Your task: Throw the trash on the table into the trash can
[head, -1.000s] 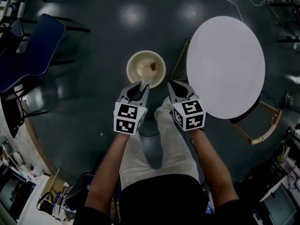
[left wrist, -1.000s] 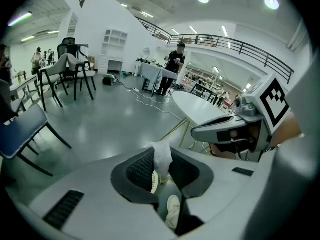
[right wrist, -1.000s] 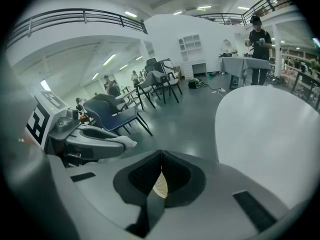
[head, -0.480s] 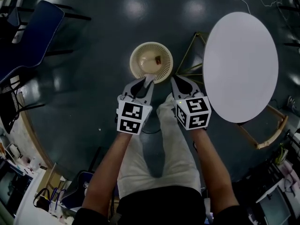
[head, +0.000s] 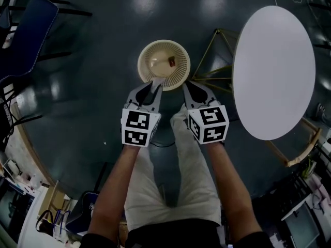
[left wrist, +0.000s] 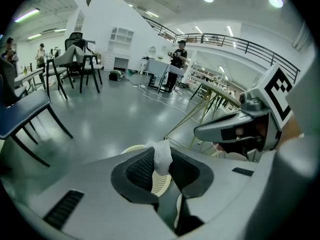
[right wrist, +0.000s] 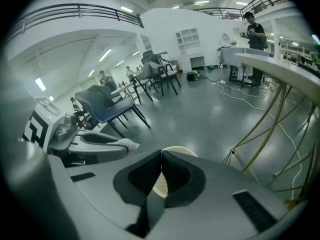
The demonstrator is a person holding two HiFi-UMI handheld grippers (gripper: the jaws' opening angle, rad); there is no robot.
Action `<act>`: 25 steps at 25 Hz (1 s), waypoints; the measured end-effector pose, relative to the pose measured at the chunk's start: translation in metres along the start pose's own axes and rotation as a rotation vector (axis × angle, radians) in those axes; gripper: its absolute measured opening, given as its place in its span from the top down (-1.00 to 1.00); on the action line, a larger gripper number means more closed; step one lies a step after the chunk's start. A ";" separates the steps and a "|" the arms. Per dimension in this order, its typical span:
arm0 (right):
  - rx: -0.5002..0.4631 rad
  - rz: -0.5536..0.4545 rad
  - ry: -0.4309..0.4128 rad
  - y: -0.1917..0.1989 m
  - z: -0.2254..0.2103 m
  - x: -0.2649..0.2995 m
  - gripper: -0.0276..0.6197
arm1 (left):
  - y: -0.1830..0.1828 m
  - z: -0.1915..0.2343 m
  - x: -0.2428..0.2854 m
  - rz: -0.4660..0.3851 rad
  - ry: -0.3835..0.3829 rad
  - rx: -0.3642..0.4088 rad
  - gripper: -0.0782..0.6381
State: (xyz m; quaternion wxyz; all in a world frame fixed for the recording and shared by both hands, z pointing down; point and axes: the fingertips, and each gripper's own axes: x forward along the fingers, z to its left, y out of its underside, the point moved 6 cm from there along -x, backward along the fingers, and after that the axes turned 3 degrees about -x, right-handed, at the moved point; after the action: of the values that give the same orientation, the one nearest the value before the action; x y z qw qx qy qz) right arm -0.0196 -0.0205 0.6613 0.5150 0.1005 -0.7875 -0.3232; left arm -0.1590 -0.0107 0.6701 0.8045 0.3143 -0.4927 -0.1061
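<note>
Pinching: left gripper (head: 154, 84) fingers clamp a white tissue (left wrist: 162, 156)
Right gripper (head: 185, 85): fingers pressed together, empty
Trash can (head: 182, 66): just ahead of both

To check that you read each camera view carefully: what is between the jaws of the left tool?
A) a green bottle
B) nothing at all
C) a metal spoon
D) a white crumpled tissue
D: the left gripper view shows a white crumpled tissue pinched between the pads of the left tool, which is held over the cream trash can.
</note>
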 end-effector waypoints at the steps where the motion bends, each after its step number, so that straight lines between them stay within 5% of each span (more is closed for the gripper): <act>1: 0.000 0.003 -0.001 0.004 -0.001 0.004 0.86 | 0.004 0.002 0.003 0.004 -0.002 -0.008 0.54; 18: -0.017 0.049 -0.017 0.048 -0.014 0.077 0.86 | 0.051 0.045 0.077 0.037 -0.022 -0.060 0.54; 25: 0.011 0.049 -0.012 0.062 -0.022 0.094 0.86 | 0.073 0.061 0.115 0.055 -0.057 -0.011 0.54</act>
State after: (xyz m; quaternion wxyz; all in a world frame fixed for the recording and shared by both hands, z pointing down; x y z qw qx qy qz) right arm -0.0319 -0.0280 0.7751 0.5174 0.0820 -0.7946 -0.3068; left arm -0.1653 -0.0334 0.8176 0.7944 0.2930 -0.5233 -0.0955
